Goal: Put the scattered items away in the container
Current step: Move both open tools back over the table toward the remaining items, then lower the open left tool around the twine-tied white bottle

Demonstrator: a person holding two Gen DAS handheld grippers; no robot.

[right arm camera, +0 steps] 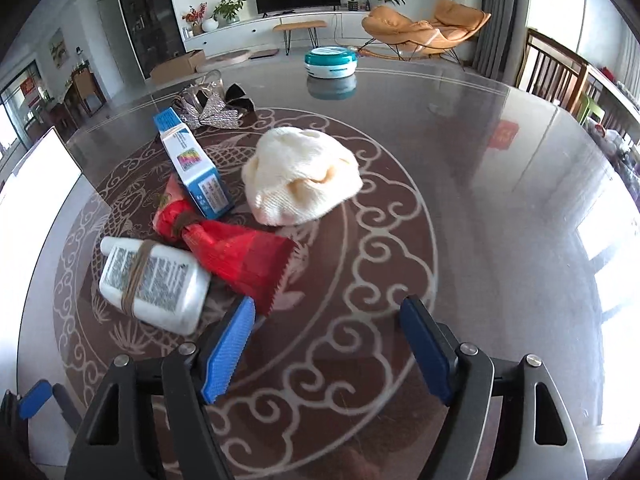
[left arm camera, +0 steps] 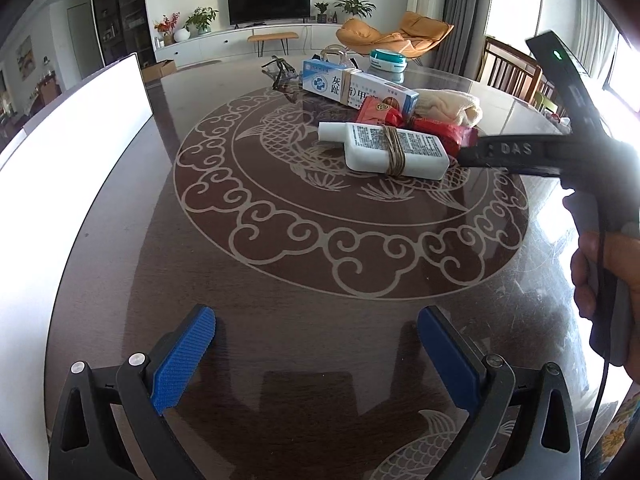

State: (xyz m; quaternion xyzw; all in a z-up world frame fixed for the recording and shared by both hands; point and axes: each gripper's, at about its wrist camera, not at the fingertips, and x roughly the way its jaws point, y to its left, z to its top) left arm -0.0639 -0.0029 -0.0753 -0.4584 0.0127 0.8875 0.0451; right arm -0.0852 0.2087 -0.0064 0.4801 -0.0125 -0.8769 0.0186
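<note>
My left tongs (left arm camera: 316, 356): jaws apart, nothing between the blue pads, only bare desk (left arm camera: 280, 264) with its pale fish-and-cloud pattern below them.
My right tongs (right arm camera: 326, 340): jaws apart, nothing between them; the left pad tip sits just beside the serrated end of the red packet, and I cannot tell whether it touches.
Container (left arm camera: 68, 152): a white wall of it stands at the far left of my left tongs; in the right wrist view it shows at the left edge (right arm camera: 36, 184), well apart from my right tongs.
White bottle (right arm camera: 154, 280): lying on its side just ahead-left of my right tongs, a rubber band round its middle; from my left tongs it lies ahead and to the right (left arm camera: 394, 152).
Red packet (right arm camera: 236, 252): tied at its waist, lying straight ahead of my right tongs' left pad, beside the bottle.
Blue-and-white box (right arm camera: 192, 164): beyond the red packet, banded, one end resting over it.
Cream cloth (right arm camera: 302, 176): bunched, ahead of my right tongs, just right of the box.
Teal-lidded tin (right arm camera: 331, 62): far ahead at the desk's far side.
Silver bow (right arm camera: 212, 114): far ahead-left, behind the box.
My right hand (left arm camera: 608, 280): gripping the handle, right of my left tongs.
</note>
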